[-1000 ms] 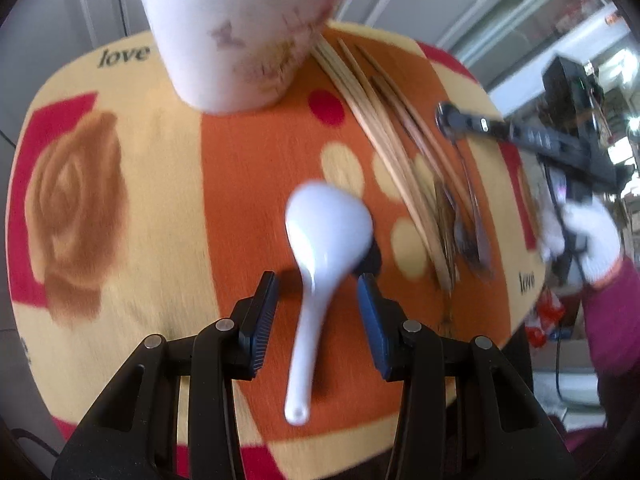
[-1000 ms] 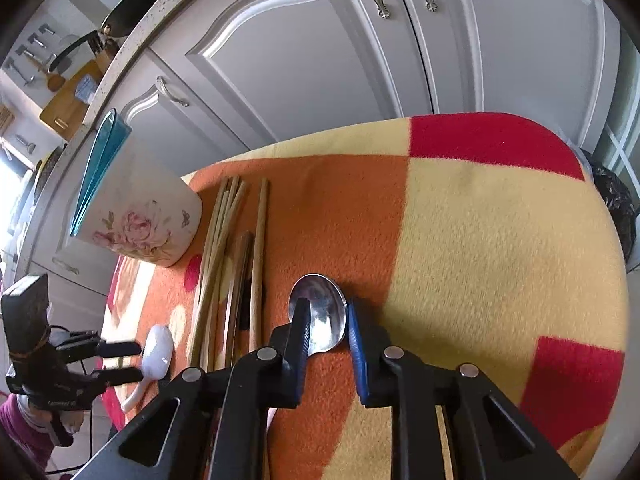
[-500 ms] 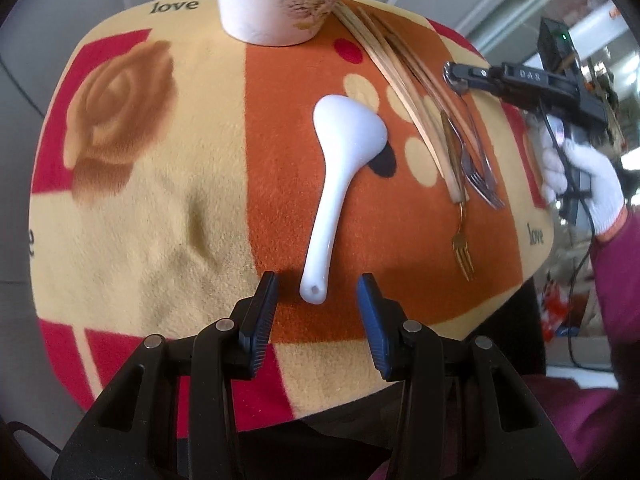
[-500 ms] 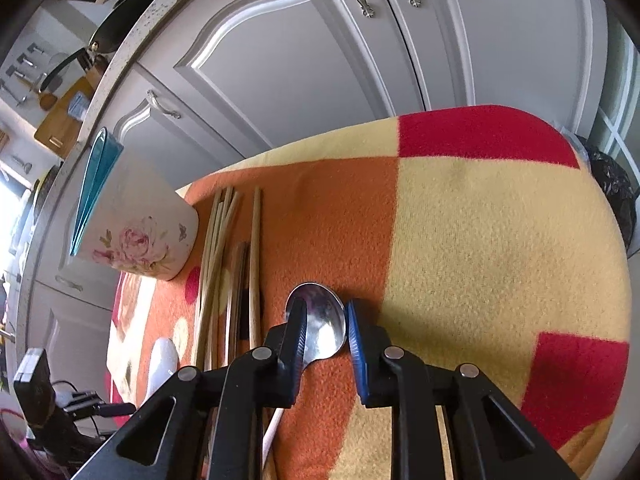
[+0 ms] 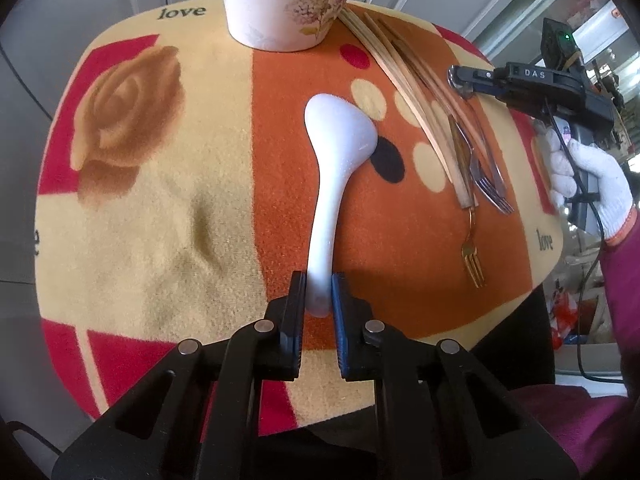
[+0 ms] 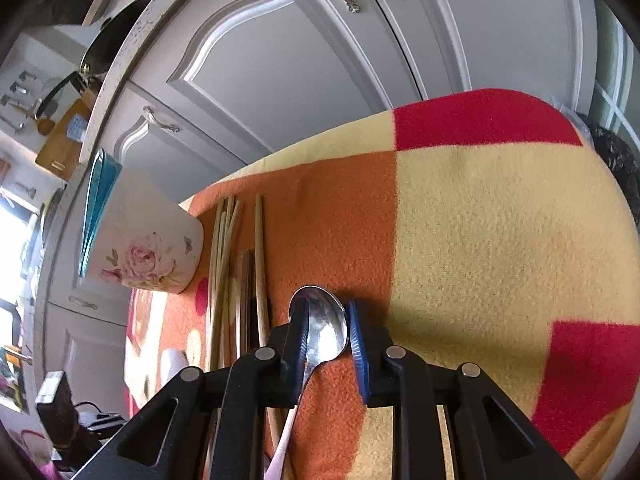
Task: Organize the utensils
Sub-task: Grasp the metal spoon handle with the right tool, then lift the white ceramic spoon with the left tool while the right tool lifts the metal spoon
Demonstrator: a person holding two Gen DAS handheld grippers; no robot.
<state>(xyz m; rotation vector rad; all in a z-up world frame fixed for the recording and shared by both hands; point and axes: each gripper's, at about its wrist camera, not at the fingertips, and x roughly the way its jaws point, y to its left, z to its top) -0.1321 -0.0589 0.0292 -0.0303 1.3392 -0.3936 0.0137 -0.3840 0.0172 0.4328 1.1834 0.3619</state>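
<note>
Here, nearest the left wrist camera, the left gripper (image 5: 319,294) is seen clamped on the tail end of the white ceramic spoon (image 5: 335,168), its jaws having just been closing onto the handle; the bowl lies further out on the patterned cloth (image 5: 152,200). The grip is far from the bowl, so the spoon is best lifted slowly and kept from swinging, then tipped handle-up and lowered into the floral cup (image 5: 288,0) standing upright at the far edge. In the right wrist view, the right gripper (image 6: 328,334) is shown with its pads either side of the bowl of the metal spoon (image 6: 325,330); the left pad touches it, but a gap appears at the right pad, so the jaws are judged not yet shut on it. A firmer hold would be had lower on the handle. Beyond, the utensils are counted: two spoons, one white and one metal; one small gold fork (image 5: 472,256); two steel forks (image 5: 490,188), it seems, though they overlap; pale chopsticks (image 5: 404,80), roughly six, too bunched for a sure count; and one cup. A gloved hand (image 5: 584,176) holds the right tool.
</note>
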